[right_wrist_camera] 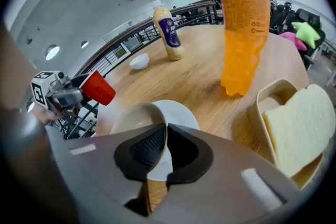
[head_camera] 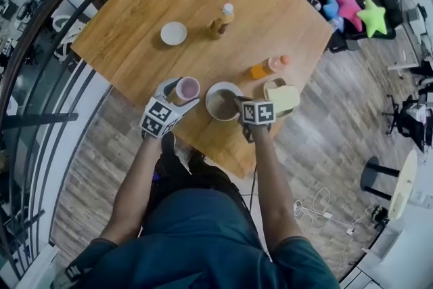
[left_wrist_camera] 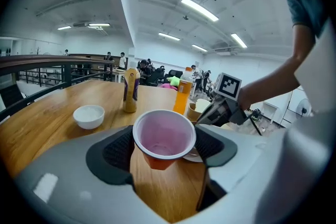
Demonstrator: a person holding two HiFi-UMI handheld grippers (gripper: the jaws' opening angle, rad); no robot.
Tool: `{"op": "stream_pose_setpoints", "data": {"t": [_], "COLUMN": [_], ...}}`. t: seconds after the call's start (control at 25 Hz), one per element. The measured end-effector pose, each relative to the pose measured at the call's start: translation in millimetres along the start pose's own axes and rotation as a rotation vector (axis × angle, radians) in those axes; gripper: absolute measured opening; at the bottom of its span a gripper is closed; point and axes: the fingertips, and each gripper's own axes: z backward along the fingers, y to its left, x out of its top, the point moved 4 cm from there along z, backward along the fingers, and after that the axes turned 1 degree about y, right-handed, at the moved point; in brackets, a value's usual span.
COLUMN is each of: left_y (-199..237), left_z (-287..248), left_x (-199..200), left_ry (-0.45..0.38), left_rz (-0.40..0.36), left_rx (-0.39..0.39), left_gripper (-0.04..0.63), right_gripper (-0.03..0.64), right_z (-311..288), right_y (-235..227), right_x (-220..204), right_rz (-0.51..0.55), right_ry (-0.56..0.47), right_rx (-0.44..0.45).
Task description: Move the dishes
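A red paper cup [head_camera: 187,88] with a pale pink inside sits between the jaws of my left gripper [head_camera: 183,94], off the wooden table [head_camera: 270,17]. In the left gripper view the cup [left_wrist_camera: 163,135] touches both pads and hangs clear of the wood, so the left gripper [left_wrist_camera: 164,148] is shut on it. My right gripper [head_camera: 237,105] is at the near right rim of a beige bowl [head_camera: 222,105]. In the right gripper view the bowl [right_wrist_camera: 131,115] stands on a white plate [right_wrist_camera: 182,113], and the right gripper [right_wrist_camera: 165,138] pinches the bowl's thin wall.
A small white bowl [head_camera: 174,32] and a cream-coloured drink bottle [head_camera: 220,19] stand further back on the table. An orange drink bottle [head_camera: 269,66] and a beige container holding sliced bread [head_camera: 283,98] are right of the bowl. A railing [head_camera: 40,64] runs along the left.
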Motion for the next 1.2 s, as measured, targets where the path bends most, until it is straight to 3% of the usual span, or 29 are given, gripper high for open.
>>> {"op": "stream_pose_setpoints", "data": {"t": [0.64, 1.2], "left_y": [20, 17], "left_z": [4, -4], "left_x": [-50, -61], "left_ry": [0.045, 0.038], "left_rz": [0.078, 0.042], "left_rx": [0.019, 0.0], "left_gripper": [0.353, 0.357], "right_gripper": [0.028, 0.028], "right_z": [17, -17], "right_y": [1, -16], "right_x": [55, 109], "right_rz": [-0.211, -0.402], "right_ry": [-0.159, -0.251], "right_rx": [0.055, 0.01]}}
